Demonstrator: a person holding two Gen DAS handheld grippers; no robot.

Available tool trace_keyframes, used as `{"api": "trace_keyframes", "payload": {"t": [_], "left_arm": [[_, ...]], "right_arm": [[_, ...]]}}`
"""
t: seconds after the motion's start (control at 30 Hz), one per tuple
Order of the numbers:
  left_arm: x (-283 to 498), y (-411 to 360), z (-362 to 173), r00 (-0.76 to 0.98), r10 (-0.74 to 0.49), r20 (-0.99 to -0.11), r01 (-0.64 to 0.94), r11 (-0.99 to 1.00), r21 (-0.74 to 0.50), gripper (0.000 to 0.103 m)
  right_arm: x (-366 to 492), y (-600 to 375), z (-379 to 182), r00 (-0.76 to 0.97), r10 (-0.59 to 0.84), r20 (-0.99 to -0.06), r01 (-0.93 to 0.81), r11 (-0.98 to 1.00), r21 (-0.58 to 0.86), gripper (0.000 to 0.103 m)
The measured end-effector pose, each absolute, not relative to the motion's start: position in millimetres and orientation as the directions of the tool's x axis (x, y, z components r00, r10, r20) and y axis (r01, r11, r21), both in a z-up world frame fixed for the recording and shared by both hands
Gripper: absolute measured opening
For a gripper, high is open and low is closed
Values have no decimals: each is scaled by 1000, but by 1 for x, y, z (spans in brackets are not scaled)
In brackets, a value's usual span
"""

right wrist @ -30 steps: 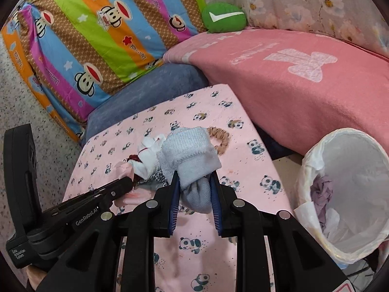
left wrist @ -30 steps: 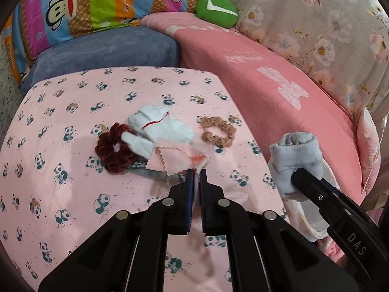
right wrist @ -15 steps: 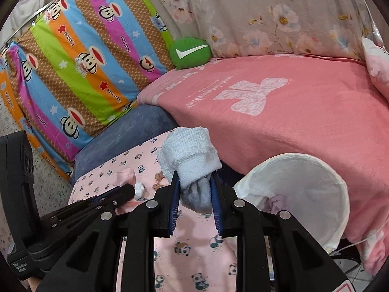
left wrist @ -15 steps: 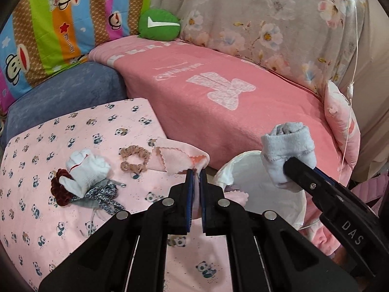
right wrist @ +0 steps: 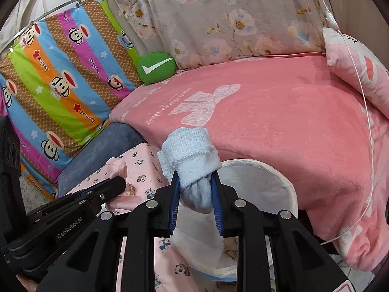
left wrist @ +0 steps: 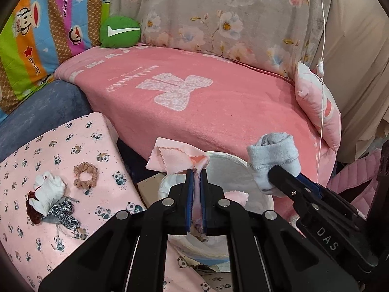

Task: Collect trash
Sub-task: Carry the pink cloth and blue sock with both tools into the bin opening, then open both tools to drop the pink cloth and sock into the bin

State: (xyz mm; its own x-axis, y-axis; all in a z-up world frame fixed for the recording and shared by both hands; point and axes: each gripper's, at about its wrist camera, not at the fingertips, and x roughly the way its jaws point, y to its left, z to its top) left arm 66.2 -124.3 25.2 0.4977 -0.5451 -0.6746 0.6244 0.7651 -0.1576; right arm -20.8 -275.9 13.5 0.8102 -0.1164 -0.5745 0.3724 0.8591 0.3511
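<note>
Ahead of me a fuzzy pink blanket with a pale woven emblem drapes over the couch, and to my left the low table wears a smooth pink cloth printed with small pandas. Between them stands the round trash bin, lined with a crinkled white bag. My right gripper is clamped on a rolled light-blue sock, a soft terry bundle with its ribbed cuff folded over, held above the bin's near rim. My left gripper pinches a thin pink cloth scrap with zigzag-cut edges; its loose corners flop over the fingertips, over the bin's left edge. On the table lie a crumpled white sock, a leopard-print fabric strip just beside it, and a ruffled tan scrunchie a little apart.
</note>
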Motion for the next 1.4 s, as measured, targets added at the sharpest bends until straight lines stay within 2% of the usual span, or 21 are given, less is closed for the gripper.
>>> {"api": "trace_keyframes", "payload": {"t": [0.5,0.53,0.57,0.6,0.7,0.77,1.4], "left_arm": [[59,-157,19,460,-571,-680,665,729,-162,8],[59,-158,19,462,-568,-680,662,732,-161,11],[60,-158,18,469,-560,-683,655,739,-156,23],[60,-157,18,476,-554,-683,648,746,-152,40],[62,-153,20,509,-542,-669,625,767,-146,55],[64,-150,21,513,-539,-668,616,773,-150,58],[68,-128,27,526,-546,-653,589,787,-184,59]], "right_arm": [[-29,-304,-1,793,-145,-592,422,831,362,31],[-30,-305,-2,793,-147,-591,423,831,362,34],[-30,-303,-2,793,-150,-591,426,829,362,36],[-30,-304,-1,796,-151,-587,426,828,364,37],[-31,-304,-2,796,-159,-584,434,823,367,42],[-32,-305,-2,796,-159,-584,435,821,370,45],[-30,-292,4,797,-157,-583,418,840,347,48]]}}
